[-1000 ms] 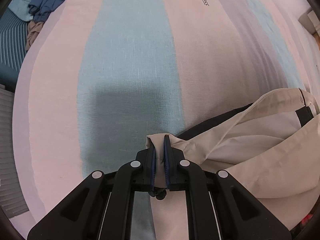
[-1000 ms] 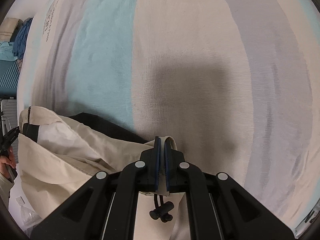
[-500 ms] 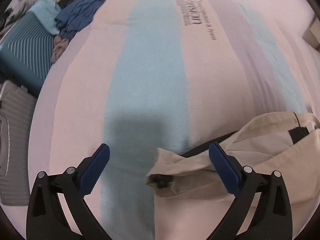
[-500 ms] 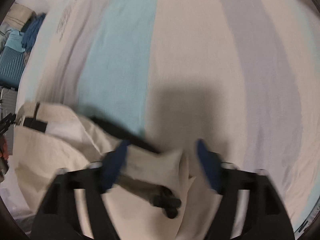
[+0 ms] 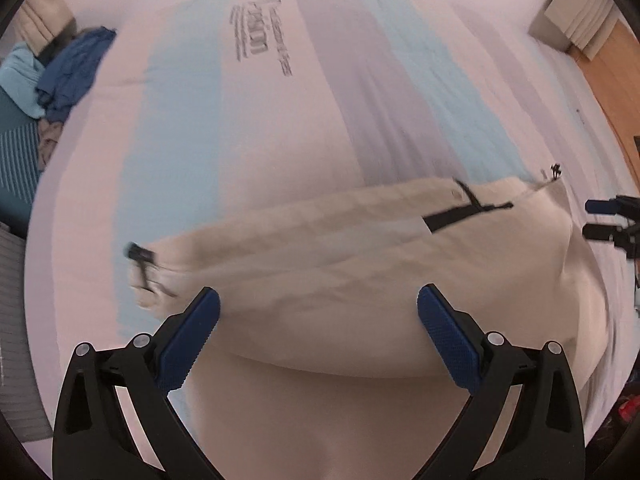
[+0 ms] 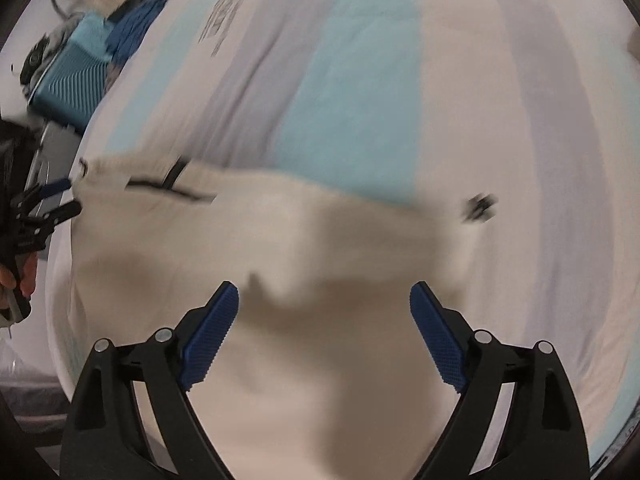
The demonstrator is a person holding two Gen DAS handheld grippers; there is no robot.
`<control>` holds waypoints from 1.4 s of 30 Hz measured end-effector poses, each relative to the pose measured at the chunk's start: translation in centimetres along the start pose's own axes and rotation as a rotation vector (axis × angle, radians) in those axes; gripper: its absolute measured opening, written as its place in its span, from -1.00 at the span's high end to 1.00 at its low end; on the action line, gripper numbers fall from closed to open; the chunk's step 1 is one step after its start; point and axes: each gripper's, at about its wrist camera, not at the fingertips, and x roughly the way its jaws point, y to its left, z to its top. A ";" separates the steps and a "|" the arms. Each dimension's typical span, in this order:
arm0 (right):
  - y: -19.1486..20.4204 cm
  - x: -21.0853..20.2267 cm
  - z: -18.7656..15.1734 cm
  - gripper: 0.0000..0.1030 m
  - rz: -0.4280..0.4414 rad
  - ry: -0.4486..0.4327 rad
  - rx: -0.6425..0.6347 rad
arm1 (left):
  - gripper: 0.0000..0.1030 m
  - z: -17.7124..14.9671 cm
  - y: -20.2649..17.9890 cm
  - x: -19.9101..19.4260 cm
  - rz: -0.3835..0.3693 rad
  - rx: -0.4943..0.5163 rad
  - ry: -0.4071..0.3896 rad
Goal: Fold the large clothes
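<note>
A cream jacket (image 5: 360, 248) lies folded across the striped bed cover (image 5: 280, 128), with a black strap (image 5: 464, 212) near its far right end and a black cord toggle (image 5: 138, 254) at its left corner. Above its near part hangs my left gripper (image 5: 318, 296), open and holding nothing. In the right wrist view the same jacket (image 6: 320, 240) is blurred, its toggle (image 6: 478, 206) at the right corner. My right gripper (image 6: 324, 288) hovers over the cloth, its jaws opening with nothing pinched between them. Each gripper shows at the other view's edge: the right gripper (image 5: 600, 220) and the left gripper (image 6: 60, 198).
A pile of blue clothes (image 5: 72, 76) and a teal suitcase (image 6: 68, 80) sit beyond the bed's far left corner. Wooden floor (image 5: 608, 92) runs along the right side. A hand (image 6: 24, 276) grips the left tool's handle.
Both grippers were shut on the jacket's hem corners, then let go and opened wide. They have risen and drawn back, and the jacket now lies spread on the bed.
</note>
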 end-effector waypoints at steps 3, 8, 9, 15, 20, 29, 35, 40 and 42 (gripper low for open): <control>1.7 1.8 0.1 -0.63 -0.008 0.007 0.004 | -0.88 -0.2 -0.6 0.6 0.003 -0.016 0.015; 2.2 3.7 0.4 -0.63 -0.006 0.018 0.032 | -0.88 -1.0 -1.9 -0.3 -0.026 -0.070 0.017; 2.0 4.0 0.5 -0.63 -0.009 0.024 0.041 | -0.88 -1.3 -2.5 -0.2 -0.042 -0.071 0.025; 1.1 6.5 2.0 -0.65 -0.034 0.054 0.090 | -0.90 -0.4 -3.0 4.7 -0.054 -0.066 0.085; 0.0 7.9 2.7 -0.84 -0.043 0.067 0.134 | -0.90 0.9 -2.6 7.2 -0.063 -0.069 0.111; 0.0 7.5 2.5 -0.86 -0.082 0.048 0.195 | -0.90 1.2 -2.5 7.3 -0.033 -0.084 0.107; 3.3 1.4 -0.5 -0.86 -0.046 -0.130 0.185 | -0.88 -0.7 -4.5 1.1 -0.069 -0.094 -0.013; 6.5 0.5 -3.5 -0.86 -0.064 -0.152 0.130 | -0.89 -3.1 -6.9 -0.7 -0.086 -0.058 -0.039; 7.4 1.4 -4.7 -0.86 -0.063 -0.134 0.136 | -0.88 -3.9 -6.9 -0.5 -0.084 -0.059 -0.030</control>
